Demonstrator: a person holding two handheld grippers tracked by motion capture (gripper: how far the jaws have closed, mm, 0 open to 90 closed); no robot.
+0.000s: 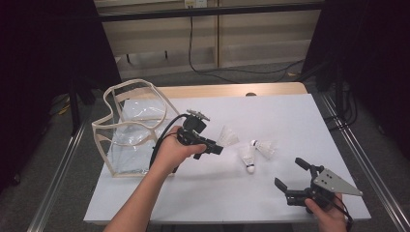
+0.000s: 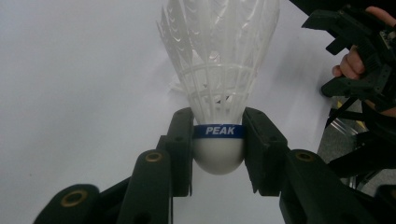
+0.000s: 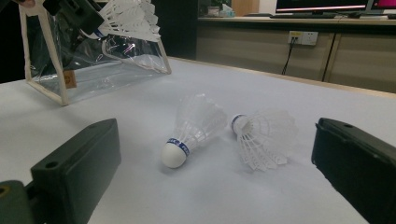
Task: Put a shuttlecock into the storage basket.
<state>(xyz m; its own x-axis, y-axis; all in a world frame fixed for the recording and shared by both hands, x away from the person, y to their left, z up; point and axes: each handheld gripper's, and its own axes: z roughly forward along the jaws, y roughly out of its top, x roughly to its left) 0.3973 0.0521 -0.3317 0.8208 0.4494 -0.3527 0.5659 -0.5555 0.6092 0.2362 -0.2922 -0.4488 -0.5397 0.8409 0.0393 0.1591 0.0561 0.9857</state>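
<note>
My left gripper (image 1: pixel 218 148) is shut on a white shuttlecock (image 2: pixel 218 88), its pads pressing the cork at the blue PEAK band; in the high view this shuttlecock (image 1: pixel 228 136) hangs above the table's middle. Two more shuttlecocks lie on the white table: one (image 1: pixel 248 157) with its cork toward me, one (image 1: pixel 264 148) on its side right of it. In the right gripper view they appear as the nearer shuttlecock (image 3: pixel 194 127) and the farther one (image 3: pixel 264 137). My right gripper (image 1: pixel 289 175) stands open near the front right edge with nothing between its jaws. A clear bag (image 1: pixel 126 126) with cream trim stands at the left.
The table's (image 1: pixel 290 116) front and right edges lie close to my right gripper. Dark curtains flank both sides, and a cable (image 1: pixel 203 63) trails over the floor behind the table. A wooden strip (image 1: pixel 217 90) borders the far edge.
</note>
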